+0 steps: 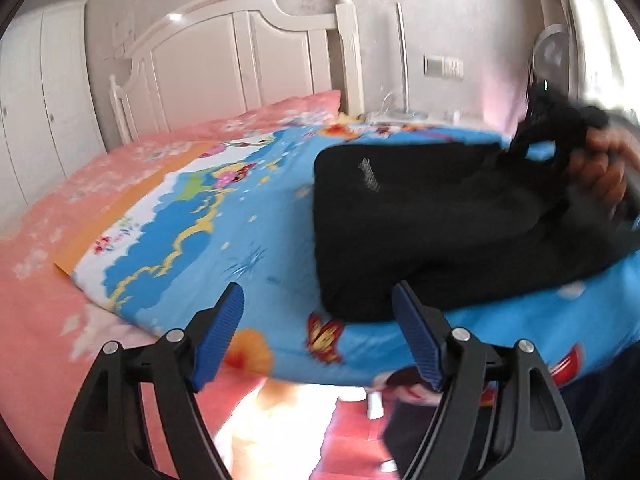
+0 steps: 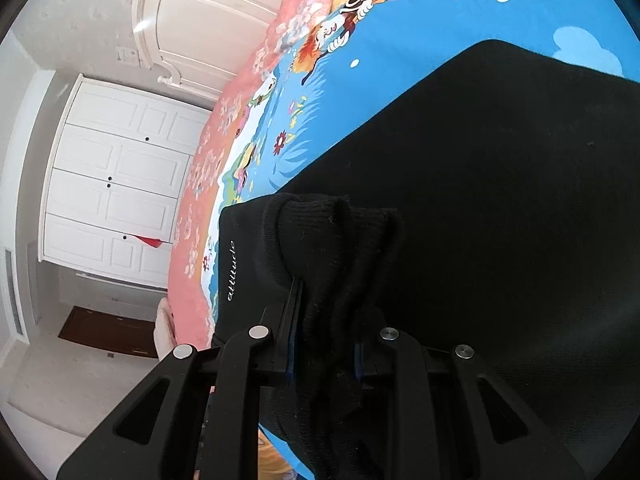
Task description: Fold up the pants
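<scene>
With the left gripper (image 1: 318, 334) open and empty at lower centre, the right gripper (image 2: 324, 344) pinches bunched pants (image 2: 500, 220) on the bed (image 1: 192, 216); that one-sided hold may skew the fold.

Readable text, one item: small white script lettering on the black pants (image 2: 500, 200), near the folded edge, apparently "attitude" (image 2: 231, 272). The same mark in the left wrist view is blurred, illegible.
</scene>
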`<state>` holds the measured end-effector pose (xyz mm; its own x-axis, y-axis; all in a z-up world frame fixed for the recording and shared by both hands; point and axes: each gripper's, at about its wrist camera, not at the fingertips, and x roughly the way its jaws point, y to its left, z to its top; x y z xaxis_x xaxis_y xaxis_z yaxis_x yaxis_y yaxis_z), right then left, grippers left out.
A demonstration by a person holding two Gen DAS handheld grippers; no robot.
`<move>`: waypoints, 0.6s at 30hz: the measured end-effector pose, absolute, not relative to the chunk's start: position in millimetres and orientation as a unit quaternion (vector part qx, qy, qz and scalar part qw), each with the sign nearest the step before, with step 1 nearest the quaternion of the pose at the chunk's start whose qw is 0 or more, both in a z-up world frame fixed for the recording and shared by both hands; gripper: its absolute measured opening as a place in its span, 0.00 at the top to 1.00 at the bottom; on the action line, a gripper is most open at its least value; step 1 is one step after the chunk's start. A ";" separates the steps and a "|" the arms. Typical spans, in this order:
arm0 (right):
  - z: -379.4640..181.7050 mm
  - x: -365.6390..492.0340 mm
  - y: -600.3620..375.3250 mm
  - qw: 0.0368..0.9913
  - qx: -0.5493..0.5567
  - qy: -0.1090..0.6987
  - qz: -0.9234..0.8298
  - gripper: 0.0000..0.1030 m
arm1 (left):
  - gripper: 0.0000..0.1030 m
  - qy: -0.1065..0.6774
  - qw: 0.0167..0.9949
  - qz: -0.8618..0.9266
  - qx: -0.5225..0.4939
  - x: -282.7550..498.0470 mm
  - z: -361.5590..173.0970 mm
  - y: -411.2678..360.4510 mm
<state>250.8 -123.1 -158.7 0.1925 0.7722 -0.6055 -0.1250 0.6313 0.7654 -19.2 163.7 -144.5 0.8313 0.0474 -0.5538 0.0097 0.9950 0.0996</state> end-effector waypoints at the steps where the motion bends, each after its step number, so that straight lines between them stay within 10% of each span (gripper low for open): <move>1: -156.9 250.6 -119.8 0.713 0.296 0.552 0.315 0.79 | 0.26 0.290 0.954 0.012 0.069 -19.0 -147.8 158.1; 18: -113.6 224.8 -155.4 0.750 0.289 0.519 0.291 0.86 | 0.26 0.323 0.933 0.089 0.130 24.8 -170.4 163.2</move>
